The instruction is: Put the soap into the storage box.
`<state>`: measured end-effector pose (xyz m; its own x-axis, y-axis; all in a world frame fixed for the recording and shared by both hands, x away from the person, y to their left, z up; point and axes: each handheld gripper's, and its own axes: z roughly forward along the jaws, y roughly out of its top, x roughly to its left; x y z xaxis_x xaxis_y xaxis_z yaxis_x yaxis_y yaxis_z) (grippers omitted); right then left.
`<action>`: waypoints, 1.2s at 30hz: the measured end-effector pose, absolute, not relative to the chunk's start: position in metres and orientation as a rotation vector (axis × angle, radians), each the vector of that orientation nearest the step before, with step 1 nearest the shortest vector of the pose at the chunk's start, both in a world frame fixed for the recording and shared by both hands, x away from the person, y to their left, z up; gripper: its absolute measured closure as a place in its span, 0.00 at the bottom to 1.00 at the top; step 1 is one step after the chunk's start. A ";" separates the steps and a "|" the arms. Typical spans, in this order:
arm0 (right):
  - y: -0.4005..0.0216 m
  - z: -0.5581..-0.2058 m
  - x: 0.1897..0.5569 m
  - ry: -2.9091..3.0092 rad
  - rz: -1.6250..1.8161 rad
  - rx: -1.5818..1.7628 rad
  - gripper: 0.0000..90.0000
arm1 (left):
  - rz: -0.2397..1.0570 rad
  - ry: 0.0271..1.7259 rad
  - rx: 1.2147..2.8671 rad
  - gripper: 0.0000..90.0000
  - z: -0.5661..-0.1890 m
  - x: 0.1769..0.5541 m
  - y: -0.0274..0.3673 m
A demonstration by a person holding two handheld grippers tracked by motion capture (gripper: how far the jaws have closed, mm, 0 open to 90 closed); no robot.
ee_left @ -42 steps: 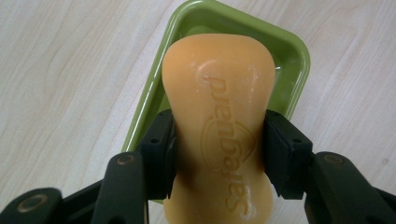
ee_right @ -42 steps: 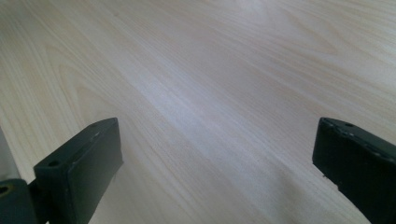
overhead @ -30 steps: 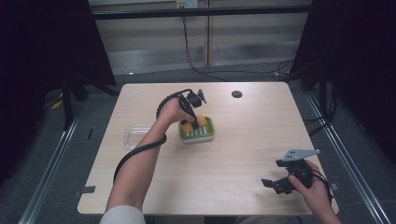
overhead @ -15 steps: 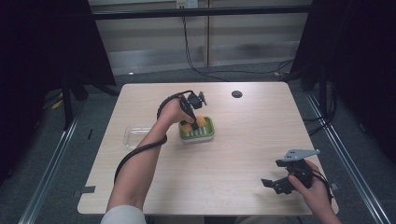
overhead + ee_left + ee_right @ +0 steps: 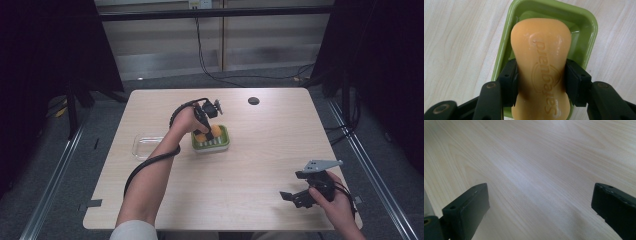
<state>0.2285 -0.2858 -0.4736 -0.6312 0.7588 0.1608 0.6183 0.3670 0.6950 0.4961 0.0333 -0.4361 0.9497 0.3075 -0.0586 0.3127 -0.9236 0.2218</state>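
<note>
An orange bar of soap (image 5: 541, 62) with embossed lettering sits pinched at its narrow waist between the two black jaws of my left gripper (image 5: 541, 77). It hangs over a green soap dish (image 5: 584, 27), and whether it touches the dish I cannot tell. From the high view, the left gripper (image 5: 204, 122) points down at the soap (image 5: 214, 132) in the dish (image 5: 222, 143) near the table's middle. Near the front right corner my right gripper (image 5: 295, 192) is held low over bare wood, jaws wide apart, and the right gripper view (image 5: 539, 202) has nothing between them.
A clear plastic tray (image 5: 145, 146) lies left of the green dish. A round dark cable hole (image 5: 253, 100) sits near the far edge of the wooden table (image 5: 260, 155). A black cable runs along the left forearm. Dark floor and rails surround the table.
</note>
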 end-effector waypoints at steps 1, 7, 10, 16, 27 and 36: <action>-0.286 -0.474 0.228 2.437 1.114 1.244 0.02 | -0.033 0.463 2.874 0.55 -0.436 0.496 0.033; -0.285 -0.474 0.229 2.439 1.112 1.236 0.02 | -0.031 0.447 2.874 0.55 -0.438 0.497 0.033; -0.286 -0.473 0.228 2.437 1.110 1.248 0.01 | -0.033 0.447 2.876 0.55 -0.441 0.496 0.032; -0.286 -0.474 0.228 2.434 1.110 1.246 0.01 | -0.039 0.440 2.880 0.55 -0.444 0.496 0.031; -0.285 -0.474 0.229 2.440 1.106 1.249 0.02 | -0.066 0.449 2.885 0.55 -0.450 0.497 0.034; -0.285 -0.474 0.229 2.440 1.105 1.250 0.02 | -0.068 0.483 2.870 0.54 -0.451 0.498 0.036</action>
<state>0.2286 -0.2849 -0.4743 -0.6281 0.7613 0.1609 0.6233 0.3684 0.6898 0.4984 0.0360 -0.4506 0.9446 0.3175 -0.0833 0.3282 -0.9192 0.2175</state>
